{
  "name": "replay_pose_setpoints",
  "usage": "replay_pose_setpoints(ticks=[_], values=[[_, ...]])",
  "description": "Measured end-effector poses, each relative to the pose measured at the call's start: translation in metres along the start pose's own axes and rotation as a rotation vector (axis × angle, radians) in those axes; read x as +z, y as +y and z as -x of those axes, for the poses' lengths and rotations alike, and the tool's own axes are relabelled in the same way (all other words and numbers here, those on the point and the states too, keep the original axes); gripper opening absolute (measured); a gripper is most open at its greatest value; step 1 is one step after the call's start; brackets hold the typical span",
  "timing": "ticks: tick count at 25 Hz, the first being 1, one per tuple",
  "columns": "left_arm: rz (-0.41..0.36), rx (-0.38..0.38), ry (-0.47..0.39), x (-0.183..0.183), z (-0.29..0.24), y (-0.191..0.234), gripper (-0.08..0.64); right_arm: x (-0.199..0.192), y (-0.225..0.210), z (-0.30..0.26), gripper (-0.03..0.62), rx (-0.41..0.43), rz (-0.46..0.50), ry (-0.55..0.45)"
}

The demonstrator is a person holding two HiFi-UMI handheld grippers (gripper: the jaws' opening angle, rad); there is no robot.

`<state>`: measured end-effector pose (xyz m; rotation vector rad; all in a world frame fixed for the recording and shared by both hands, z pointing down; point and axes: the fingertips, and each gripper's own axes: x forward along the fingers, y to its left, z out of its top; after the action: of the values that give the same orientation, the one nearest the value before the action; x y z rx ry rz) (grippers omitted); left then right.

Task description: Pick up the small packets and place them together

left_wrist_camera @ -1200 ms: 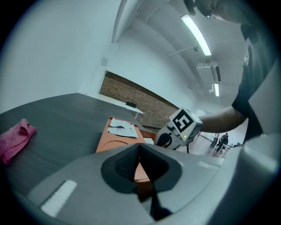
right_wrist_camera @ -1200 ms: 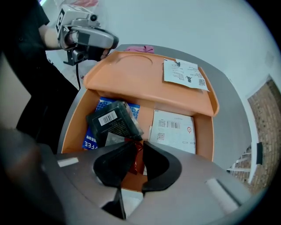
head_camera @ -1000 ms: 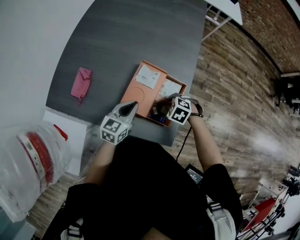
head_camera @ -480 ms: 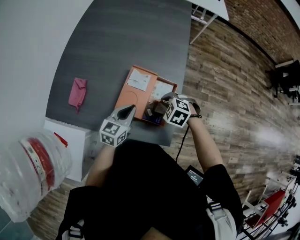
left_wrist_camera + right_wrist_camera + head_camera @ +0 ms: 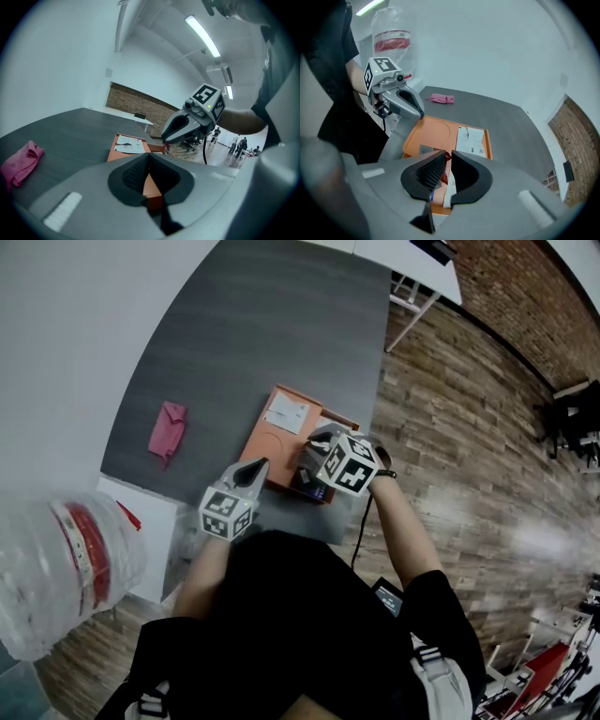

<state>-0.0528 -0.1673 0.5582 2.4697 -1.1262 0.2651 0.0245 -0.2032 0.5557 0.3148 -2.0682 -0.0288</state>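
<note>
Jaws on red packet [image 5: 445,177], above tray [image 5: 431,133] edge

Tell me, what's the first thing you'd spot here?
The bright orange tray near the grey table's front edge jumps out, with white paper lying on it. Two grippers with black-and-white marker cubes hover there: the right gripper over the tray, nipping what looks like a small red packet, and the left gripper at the tray's near edge. A pink cloth lies alone further left.
</note>
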Motion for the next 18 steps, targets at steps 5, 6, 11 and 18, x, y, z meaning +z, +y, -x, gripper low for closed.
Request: replay_pose_setpoints(ticks=[5, 6, 11, 18], values=[[0.014, 0.06, -0.022, 0.002, 0.015, 0.014, 0.0, 0.026, 0.002, -0.018, 0.043, 0.035, 0.067, -0.007], [0.018, 0.074, -0.026, 0.002, 0.018, 0.017, 0.0, 0.031, 0.004, -0.022, 0.043, 0.047, 0.077, -0.009], [0.041, 0.136, -0.034, -0.002, 0.033, 0.031, 0.0, 0.048, 0.01, -0.041, 0.041, 0.097, 0.114, -0.016], [0.066, 0.176, -0.028, -0.013, 0.046, 0.039, 0.0, 0.063, 0.021, -0.064, 0.046, 0.146, 0.141, -0.022]])
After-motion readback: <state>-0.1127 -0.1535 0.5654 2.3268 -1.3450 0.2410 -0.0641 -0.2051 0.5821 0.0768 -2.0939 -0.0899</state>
